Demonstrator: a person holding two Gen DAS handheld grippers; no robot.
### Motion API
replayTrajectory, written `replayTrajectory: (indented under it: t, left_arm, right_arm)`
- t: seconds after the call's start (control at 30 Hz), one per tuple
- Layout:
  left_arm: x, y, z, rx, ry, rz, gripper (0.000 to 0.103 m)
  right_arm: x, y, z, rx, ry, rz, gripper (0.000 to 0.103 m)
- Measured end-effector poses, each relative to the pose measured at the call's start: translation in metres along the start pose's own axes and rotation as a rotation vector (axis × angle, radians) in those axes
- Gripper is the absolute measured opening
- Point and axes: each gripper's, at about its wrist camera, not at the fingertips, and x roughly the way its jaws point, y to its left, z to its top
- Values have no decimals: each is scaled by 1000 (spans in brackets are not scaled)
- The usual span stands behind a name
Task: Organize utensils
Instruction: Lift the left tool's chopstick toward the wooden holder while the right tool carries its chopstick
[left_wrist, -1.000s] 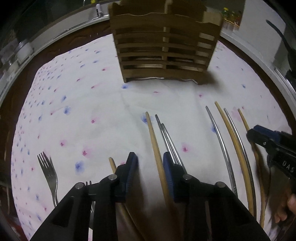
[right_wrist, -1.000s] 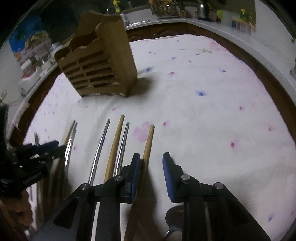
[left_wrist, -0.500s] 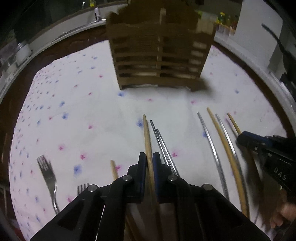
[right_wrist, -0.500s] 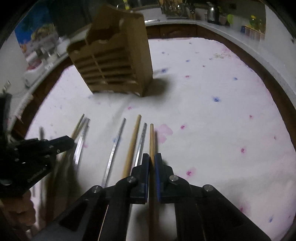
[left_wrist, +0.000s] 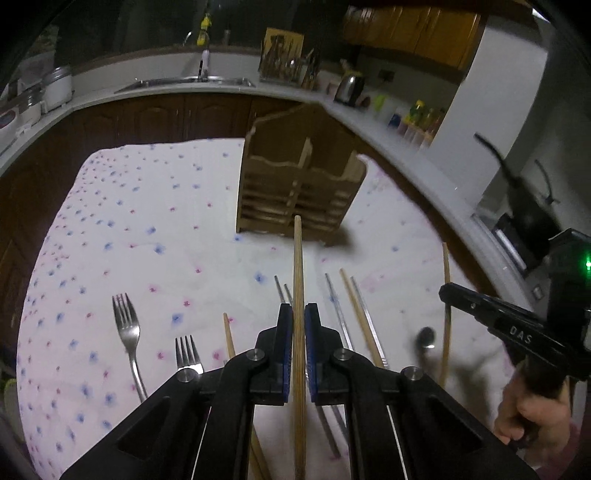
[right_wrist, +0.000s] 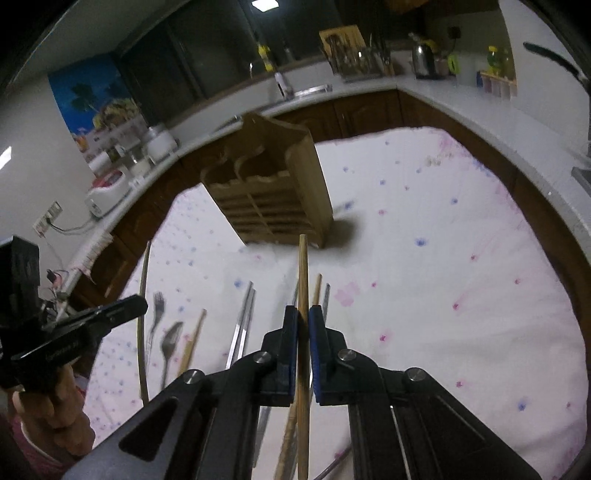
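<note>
Left claw (left_wrist: 299, 321) clamped on a wooden chopstick (left_wrist: 297, 273), tip pointing ahead at the slatted wooden utensil holder (left_wrist: 295, 192). Two forks (left_wrist: 127, 325) lie left of it on the floral-cloth surface (left_wrist: 147, 229); metal chopsticks (left_wrist: 334, 302) just right. Right claw (right_wrist: 303, 325) clamped on another wooden chopstick (right_wrist: 303, 273), with a spoon (right_wrist: 170, 341) to its left.

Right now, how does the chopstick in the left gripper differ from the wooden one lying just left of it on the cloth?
The held wooden chopstick is clamped in the left gripper, off the cloth; the loose wooden chopstick lies flat, gripped by nothing. The held one's tip shows against the wooden caddy; the loose one's tip stops short, near the shorter fork. Both are plain pale wood.
</note>
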Motion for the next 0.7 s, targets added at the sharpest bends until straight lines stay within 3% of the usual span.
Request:
replayTrajectory:
  t: [0.33, 0.5, 0.7]
  left_arm:
    - [-78, 15, -18, -68, -209, -70, 4]
    - [-91, 23, -27, -98, -270, -86, 4]
    - [-86, 24, -39, -104, -287, -101, 5]
  right_arm:
    - [-54, 27, 16, -75, -180, 8, 6]
    - [-67, 40, 25, -95, -228, 32, 6]
    - [-70, 51, 28, -121, -243, 39, 6]
